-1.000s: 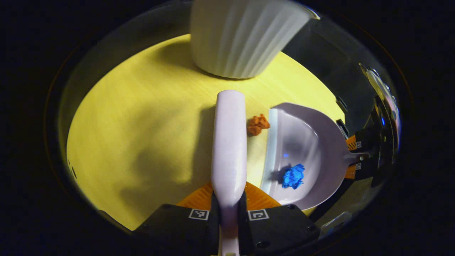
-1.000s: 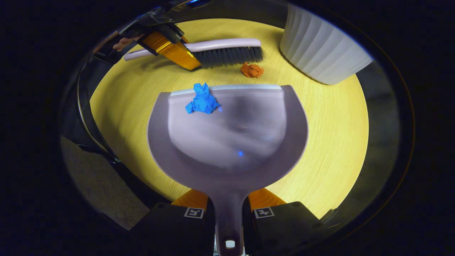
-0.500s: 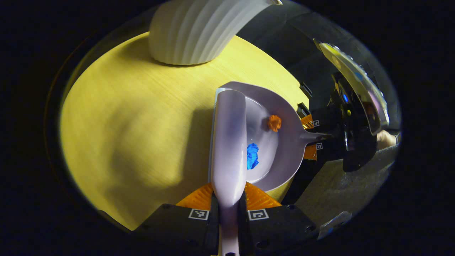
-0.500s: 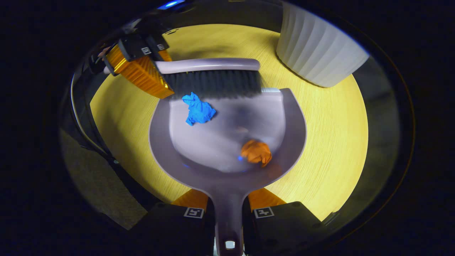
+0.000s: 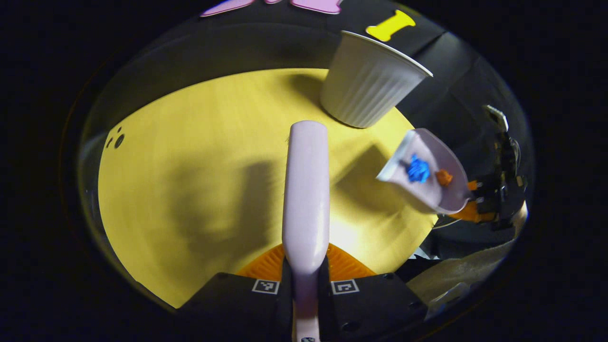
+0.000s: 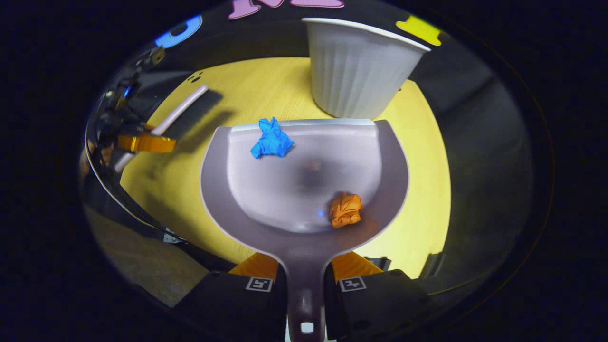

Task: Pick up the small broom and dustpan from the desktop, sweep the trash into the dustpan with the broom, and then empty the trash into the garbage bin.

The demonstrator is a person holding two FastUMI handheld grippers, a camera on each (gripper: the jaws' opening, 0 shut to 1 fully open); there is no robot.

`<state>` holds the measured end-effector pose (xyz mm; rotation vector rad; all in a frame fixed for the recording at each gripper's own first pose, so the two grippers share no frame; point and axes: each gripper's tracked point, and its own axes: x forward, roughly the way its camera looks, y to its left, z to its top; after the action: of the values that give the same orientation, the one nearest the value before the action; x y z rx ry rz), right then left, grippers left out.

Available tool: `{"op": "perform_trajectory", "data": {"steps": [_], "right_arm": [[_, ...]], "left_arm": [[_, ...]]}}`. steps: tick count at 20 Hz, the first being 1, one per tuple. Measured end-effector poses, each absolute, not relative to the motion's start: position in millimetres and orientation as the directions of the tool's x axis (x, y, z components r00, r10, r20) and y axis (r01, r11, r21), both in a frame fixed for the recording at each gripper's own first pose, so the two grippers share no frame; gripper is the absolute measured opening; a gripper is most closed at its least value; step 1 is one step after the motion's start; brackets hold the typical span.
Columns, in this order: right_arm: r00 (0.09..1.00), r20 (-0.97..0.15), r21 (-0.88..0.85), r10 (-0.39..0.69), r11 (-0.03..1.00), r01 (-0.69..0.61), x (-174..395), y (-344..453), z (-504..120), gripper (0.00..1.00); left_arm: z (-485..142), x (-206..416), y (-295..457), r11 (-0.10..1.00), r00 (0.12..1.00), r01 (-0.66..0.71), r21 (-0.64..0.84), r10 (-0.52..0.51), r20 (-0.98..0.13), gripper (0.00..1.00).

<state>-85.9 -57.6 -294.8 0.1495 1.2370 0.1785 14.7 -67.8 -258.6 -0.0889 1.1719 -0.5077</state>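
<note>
My right gripper (image 6: 305,273) is shut on the handle of the pale lilac dustpan (image 6: 304,228), held in the air above the yellow desktop (image 6: 418,190). A blue paper wad (image 6: 271,140) lies near the pan's front lip and an orange wad (image 6: 346,209) sits deep in it. The white ribbed garbage bin (image 6: 358,71) stands just beyond the lip. My left gripper (image 5: 305,266) is shut on the lilac broom (image 5: 306,190), which points forward over the desktop (image 5: 190,190). In the left gripper view the dustpan (image 5: 434,187) hangs tilted at the right, near the bin (image 5: 368,88), carrying both wads.
The desktop's front edge drops to grey floor (image 6: 142,266) at lower left in the right gripper view. The broom and left gripper (image 6: 142,141) are off to the left there. The booth's dark cloth wall rises behind the bin.
The orange wad was swept into the dustpan. Since then the dustpan has lifted off the desktop toward the bin, and the broom has pulled away from it to the left.
</note>
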Motion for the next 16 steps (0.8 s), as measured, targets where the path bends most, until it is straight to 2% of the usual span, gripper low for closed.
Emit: {"op": "perform_trajectory", "data": {"steps": [2, 3, 7, 8, 10, 11, 12, 13, 15, 16], "right_arm": [[0.323, -0.923, 0.211, 0.209, 0.977, -0.030, -86, -78, -261, 0.33], [0.329, -0.920, 0.217, 0.212, 0.976, -0.021, -87, -87, -247, 0.36], [0.379, -0.910, 0.201, 0.167, 0.978, 0.052, -84, -131, -189, 0.36], [0.396, -0.908, 0.182, 0.139, 0.981, 0.073, -72, -147, -175, 0.39], [0.413, -0.909, 0.106, 0.061, 0.991, 0.087, -41, -176, -163, 0.32], [0.412, -0.911, 0.064, 0.022, 0.994, 0.089, -27, -191, -160, 0.32], [0.408, -0.913, 0.029, -0.009, 0.996, 0.087, -16, -205, -154, 0.39], [0.407, -0.913, -0.001, -0.034, 0.997, 0.081, -6, -216, -152, 0.36], [0.392, -0.917, -0.059, -0.080, 0.996, 0.064, 18, -235, -147, 0.39], [0.380, -0.919, -0.092, -0.102, 0.995, 0.046, 27, -243, -144, 0.36]], "left_arm": [[-278, 3, -66, 0.888, 0.283, 0.316, -0.334, -0.425, -0.860, 0.24], [-288, -2, -64, 0.887, 0.280, 0.313, -0.339, -0.427, -0.860, 0.24], [-318, -10, -70, 0.883, 0.278, 0.318, -0.345, -0.434, -0.857, 0.25], [-320, -9, -70, 0.880, 0.280, 0.317, -0.353, -0.442, -0.852, 0.25], [-323, -9, -62, 0.874, 0.280, 0.315, -0.369, -0.458, -0.844, 0.25], [-325, -7, -54, 0.872, 0.279, 0.316, -0.374, -0.462, -0.842, 0.25], [-320, -8, -51, 0.871, 0.278, 0.318, -0.375, -0.464, -0.841, 0.24], [-318, -9, -51, 0.871, 0.279, 0.319, -0.374, -0.464, -0.841, 0.25], [-316, -11, -51, 0.869, 0.279, 0.318, -0.380, -0.469, -0.838, 0.25], [-316, -11, -48, 0.869, 0.280, 0.317, -0.381, -0.470, -0.837, 0.25]]}}
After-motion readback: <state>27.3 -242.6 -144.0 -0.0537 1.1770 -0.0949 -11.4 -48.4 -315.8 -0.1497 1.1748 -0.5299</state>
